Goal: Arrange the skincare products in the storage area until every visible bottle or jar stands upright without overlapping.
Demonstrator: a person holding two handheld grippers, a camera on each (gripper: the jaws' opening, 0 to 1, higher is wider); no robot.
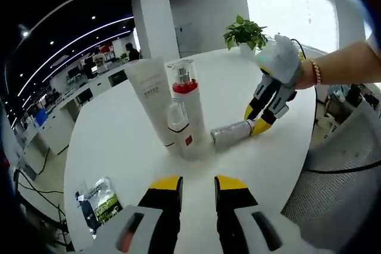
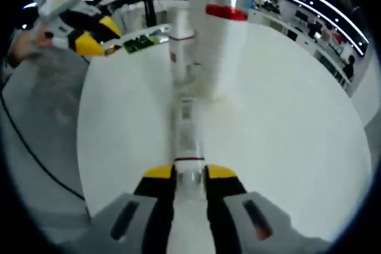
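**Tipped bottle, getting it upright**

Right gripper (image 2: 190, 173) of mine is clamped on the bottle (image 1: 232, 132) lying flat on the counter (image 1: 119, 141), beside the standing tube (image 1: 150, 90). Left gripper (image 1: 198, 184) hangs released. I'd pivot slowly, clear of neighbours.

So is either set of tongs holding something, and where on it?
The right tongs are shut on the lying bottle, gripping one end; the left tongs hold nothing.
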